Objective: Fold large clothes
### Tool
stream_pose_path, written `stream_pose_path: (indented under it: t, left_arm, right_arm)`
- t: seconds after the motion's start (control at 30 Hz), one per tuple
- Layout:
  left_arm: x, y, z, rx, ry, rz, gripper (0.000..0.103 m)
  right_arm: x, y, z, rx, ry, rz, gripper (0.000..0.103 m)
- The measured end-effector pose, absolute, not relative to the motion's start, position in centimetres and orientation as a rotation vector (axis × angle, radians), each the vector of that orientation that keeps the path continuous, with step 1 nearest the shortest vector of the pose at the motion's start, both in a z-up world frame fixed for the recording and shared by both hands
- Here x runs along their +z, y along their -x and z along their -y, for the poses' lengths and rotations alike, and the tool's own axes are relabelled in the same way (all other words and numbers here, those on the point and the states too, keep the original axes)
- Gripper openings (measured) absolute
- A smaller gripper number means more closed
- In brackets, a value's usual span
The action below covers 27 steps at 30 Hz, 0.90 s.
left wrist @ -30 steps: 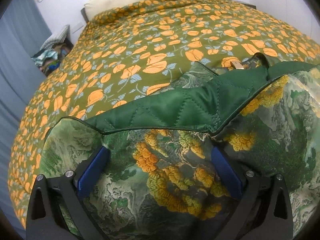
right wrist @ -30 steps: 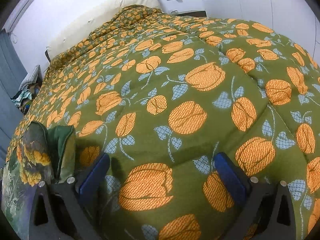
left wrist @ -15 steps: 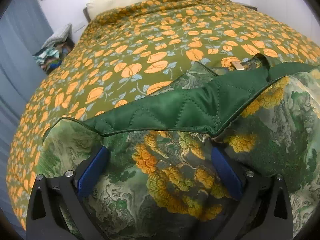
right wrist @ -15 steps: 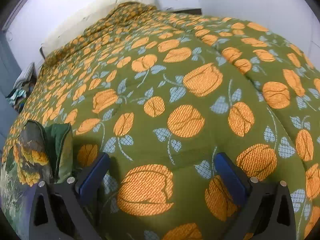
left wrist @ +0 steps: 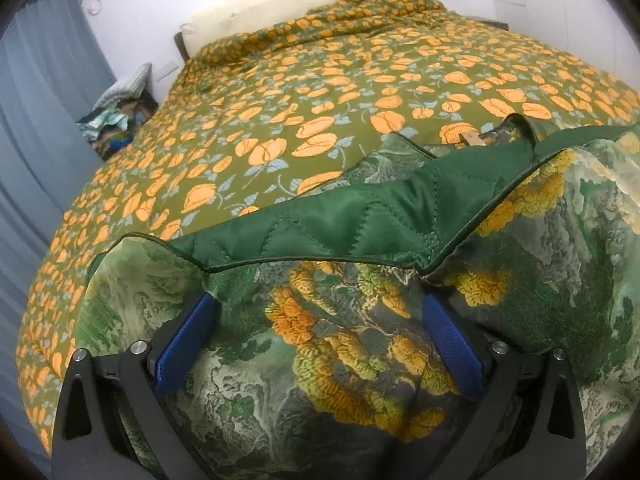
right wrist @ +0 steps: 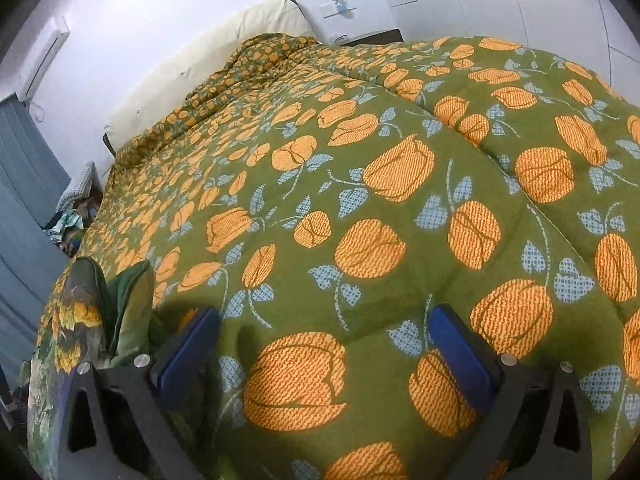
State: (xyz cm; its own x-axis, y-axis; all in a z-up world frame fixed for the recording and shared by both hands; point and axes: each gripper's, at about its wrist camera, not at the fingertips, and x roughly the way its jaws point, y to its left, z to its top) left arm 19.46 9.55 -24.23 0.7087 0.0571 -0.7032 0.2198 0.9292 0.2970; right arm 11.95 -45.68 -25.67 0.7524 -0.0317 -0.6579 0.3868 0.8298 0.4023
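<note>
A quilted jacket [left wrist: 360,344] with a green and orange landscape print and plain green lining [left wrist: 360,220] lies folded on the bed. My left gripper [left wrist: 318,320] hangs open just over it, its blue pads [left wrist: 188,340] spread wide with jacket cloth below and between them. In the right wrist view the jacket [right wrist: 80,320] shows only at the far left edge. My right gripper [right wrist: 324,334] stands open above the bare bedspread [right wrist: 360,200], to the right of the jacket, with nothing in it.
The bed carries an olive bedspread [left wrist: 320,92] with orange tulips, and a cream pillow [left wrist: 304,4] lies at its head. A pile of clothes [left wrist: 116,120] sits left of the bed beside a blue curtain [left wrist: 36,120]. White walls stand behind.
Both grippers have lifted and tilted a little, so more of the bed's far end and wall shows. Both stay open and the jacket has not moved.
</note>
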Motion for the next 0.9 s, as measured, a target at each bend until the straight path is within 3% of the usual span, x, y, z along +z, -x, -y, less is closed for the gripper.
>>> stream_pose_path:
  t: [0.9]
  left_arm:
    - [-24.43,-19.3,-9.49,-0.089,-0.388,-0.779,0.103]
  right_arm:
    - [-25.89,-12.38,45.61,-0.259,-0.548,-0.712,0.103]
